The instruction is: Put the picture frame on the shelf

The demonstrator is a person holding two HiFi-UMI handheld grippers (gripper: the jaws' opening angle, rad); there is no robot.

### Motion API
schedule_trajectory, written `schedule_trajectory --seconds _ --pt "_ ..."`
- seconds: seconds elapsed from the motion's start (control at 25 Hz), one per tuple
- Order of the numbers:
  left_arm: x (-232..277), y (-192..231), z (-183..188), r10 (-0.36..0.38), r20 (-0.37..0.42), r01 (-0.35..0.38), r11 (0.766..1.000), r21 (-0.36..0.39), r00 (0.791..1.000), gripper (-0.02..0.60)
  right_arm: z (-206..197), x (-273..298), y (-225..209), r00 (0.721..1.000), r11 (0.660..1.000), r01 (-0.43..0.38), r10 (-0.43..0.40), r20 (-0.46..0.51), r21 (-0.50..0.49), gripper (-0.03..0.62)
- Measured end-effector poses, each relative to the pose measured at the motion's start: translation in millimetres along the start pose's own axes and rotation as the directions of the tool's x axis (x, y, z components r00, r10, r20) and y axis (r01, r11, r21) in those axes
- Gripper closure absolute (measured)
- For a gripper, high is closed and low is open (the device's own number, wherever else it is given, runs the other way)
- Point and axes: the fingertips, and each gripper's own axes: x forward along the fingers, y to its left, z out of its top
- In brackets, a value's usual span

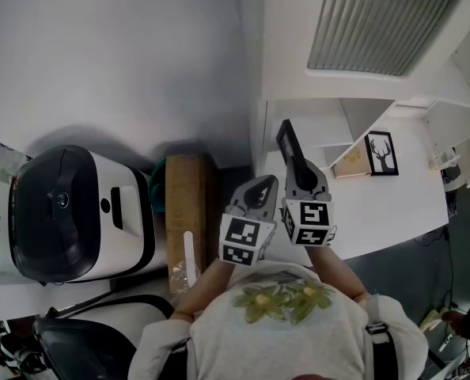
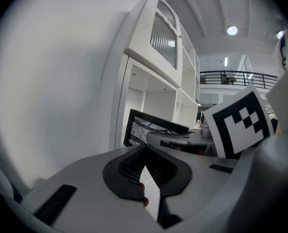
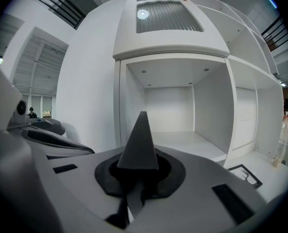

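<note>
Currently two grippers: right gripper (image 1: 300,169) clamps one dark picture frame (image 1: 289,141), edge-up before the white shelf (image 3: 183,142). Left gripper (image 1: 260,187) pinched together, holding nothing. One more, a deer frame (image 1: 381,153), stands on the bench (image 1: 409,204).

Two hand-held grippers are in view, the left hand-held gripper (image 1: 260,187) and the right hand-held gripper (image 1: 296,167). They carry two marker cubes, the left cube (image 1: 243,240) and the right cube (image 1: 308,222). Black picture frames number two: the held picture frame (image 1: 286,139) and the deer picture frame (image 1: 381,153). The rest come singly — one tan panel (image 1: 350,161), one white machine (image 1: 69,212), one wooden block (image 1: 189,204), one shelf unit (image 1: 330,85), one bench (image 1: 393,204).
</note>
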Motion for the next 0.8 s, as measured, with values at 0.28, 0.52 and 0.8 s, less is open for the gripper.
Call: schedule_trajectory --seconds 0.28,0.52,0.8 --pt "2 2 1 0.0 -0.008 0.0 1.0 -0.002 1.0 0.552 2 7 0 1.0 1.0 0.0 0.0 -0.002 0.0 0.559" --pt "4 4 2 0.0 -0.007 0.0 1.0 -0.004 1.0 0.552 4 13 -2 1.0 1.0 0.0 0.0 -0.003 0.002 0.559" --pt "4 5 5 0.002 -0.003 -0.002 1.0 -0.002 1.0 0.552 5 18 -1 1.0 1.0 -0.004 0.004 -0.003 0.002 0.559"
